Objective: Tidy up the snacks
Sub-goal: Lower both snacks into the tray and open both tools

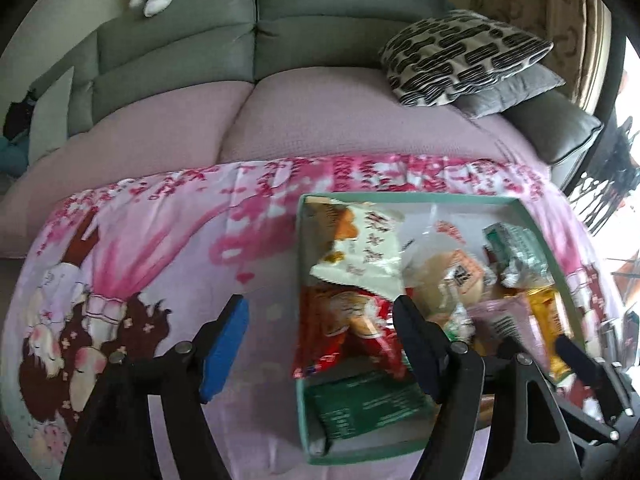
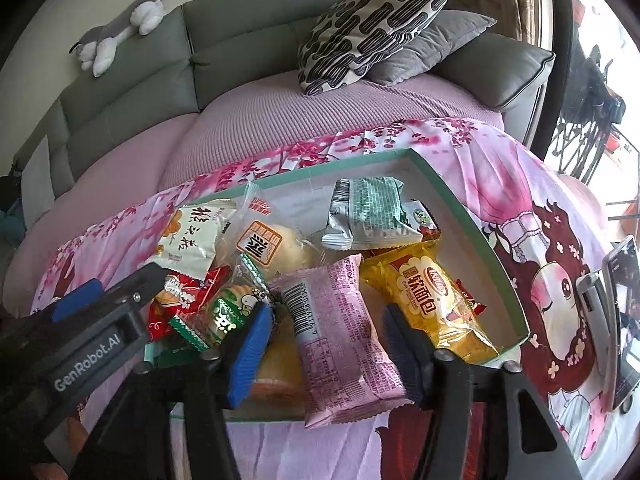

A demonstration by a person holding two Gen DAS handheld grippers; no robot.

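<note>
Snacks fill the box (image 2: 472, 216) mid-frame; the cloth (image 1: 160, 240) looks bare of strays. Both my grippers, left (image 1: 320, 344) and right (image 2: 328, 344), gape, gripping nothing; nearly done.

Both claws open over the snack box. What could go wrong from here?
1. The pink packet lies between the right claw fingers and overhangs the near rim of the teal box; it may slide out.
2. The left claw straddles the box's left wall; closing could pinch or drag it.
</note>
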